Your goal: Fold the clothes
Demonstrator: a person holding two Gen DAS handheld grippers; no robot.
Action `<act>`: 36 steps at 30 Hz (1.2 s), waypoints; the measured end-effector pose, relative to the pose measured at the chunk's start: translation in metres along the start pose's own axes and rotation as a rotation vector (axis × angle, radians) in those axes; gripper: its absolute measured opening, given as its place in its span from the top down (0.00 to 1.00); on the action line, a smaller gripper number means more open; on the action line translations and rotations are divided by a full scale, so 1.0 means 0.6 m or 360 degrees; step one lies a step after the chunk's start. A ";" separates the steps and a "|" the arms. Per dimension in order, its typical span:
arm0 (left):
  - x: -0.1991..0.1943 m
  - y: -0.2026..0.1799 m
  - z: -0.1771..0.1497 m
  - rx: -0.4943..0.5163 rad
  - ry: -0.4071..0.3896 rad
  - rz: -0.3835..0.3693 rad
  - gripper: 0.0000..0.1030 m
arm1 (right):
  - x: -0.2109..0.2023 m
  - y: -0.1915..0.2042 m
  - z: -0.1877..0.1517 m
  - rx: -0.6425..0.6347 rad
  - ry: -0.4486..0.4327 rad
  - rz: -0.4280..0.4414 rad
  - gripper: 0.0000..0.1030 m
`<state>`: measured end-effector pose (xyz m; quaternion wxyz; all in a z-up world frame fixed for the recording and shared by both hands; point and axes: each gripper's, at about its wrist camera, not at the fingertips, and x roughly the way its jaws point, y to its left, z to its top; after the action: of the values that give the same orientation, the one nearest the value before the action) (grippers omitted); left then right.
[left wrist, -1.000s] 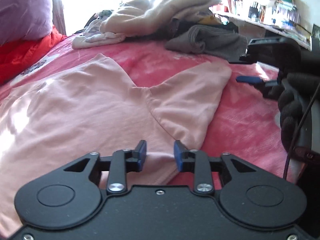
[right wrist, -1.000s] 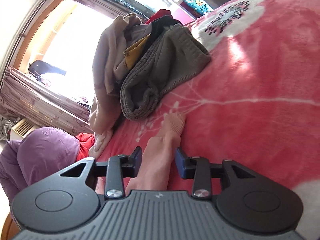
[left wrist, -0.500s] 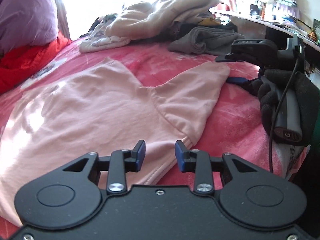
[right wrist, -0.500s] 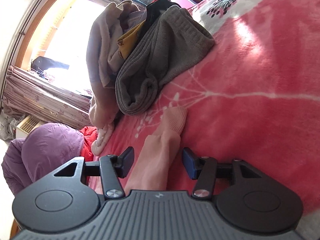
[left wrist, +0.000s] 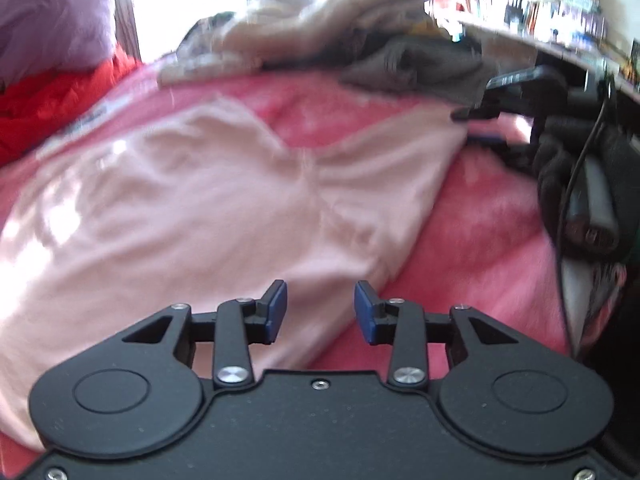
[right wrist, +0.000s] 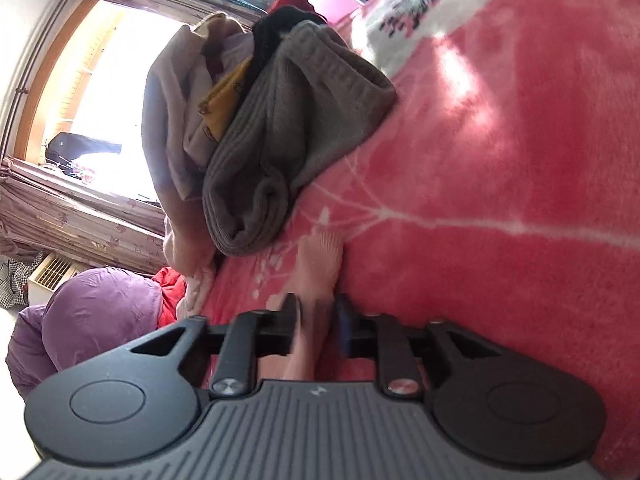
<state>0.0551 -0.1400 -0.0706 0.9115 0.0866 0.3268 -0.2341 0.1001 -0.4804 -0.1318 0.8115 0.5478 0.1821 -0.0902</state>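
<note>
A pale pink top (left wrist: 200, 220) lies spread flat on the pink blanket (right wrist: 500, 160). My left gripper (left wrist: 320, 312) hovers over the top's near hem. Its blue pads (left wrist: 276, 308) are apart and opening, and the cloth lies under the gap, not pinched. The top's long sleeve (left wrist: 392, 168) runs off to the right. In the right wrist view the sleeve (right wrist: 320, 256) passes between the pads of my right gripper (right wrist: 317, 320) just behind the ribbed cuff. Those jaws are closing and the blurred pads touch the sleeve on both sides. A dark-gloved hand (left wrist: 560, 168) holds the right gripper (left wrist: 472, 128) at the sleeve's end.
A pile of unfolded clothes sits at the far side of the bed, with a grey knit (right wrist: 296, 140) and a beige garment (left wrist: 320, 12) on top. A purple pillow (left wrist: 52, 20) and a red quilt (left wrist: 48, 96) lie far left. A cluttered shelf (left wrist: 560, 12) runs along the right.
The right jaws widened, then closed in on the sleeve while the gripper slid closer to the cuff. The left pads have parted slightly over the hem.
</note>
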 end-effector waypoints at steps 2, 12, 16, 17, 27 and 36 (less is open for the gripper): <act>0.006 -0.002 0.015 -0.0048 -0.0052 -0.0014 0.66 | 0.004 0.000 0.008 0.0000 -0.0017 0.0008 0.63; 0.063 -0.026 0.016 0.0010 0.0050 -0.0026 0.67 | 0.026 -0.001 0.024 -0.0077 -0.0009 0.0006 0.89; 0.065 -0.018 0.013 -0.0037 0.0052 -0.0048 0.66 | 0.032 -0.011 0.042 0.0002 0.0029 0.0043 0.76; 0.066 -0.019 0.012 -0.0031 0.0049 -0.0041 0.66 | 0.034 -0.012 0.046 0.0014 0.0042 0.0067 0.66; 0.069 -0.016 0.010 -0.0061 0.0048 -0.0057 0.65 | 0.067 0.019 0.041 -0.0252 0.0142 0.0086 0.88; 0.070 -0.011 0.009 -0.0073 0.0051 -0.0068 0.65 | 0.057 0.003 0.049 -0.0251 0.0054 -0.0020 0.91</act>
<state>0.0836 -0.1630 -0.0934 0.9028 0.0624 0.3482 -0.2446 0.1379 -0.5048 -0.1338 0.8484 0.4825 0.2059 -0.0714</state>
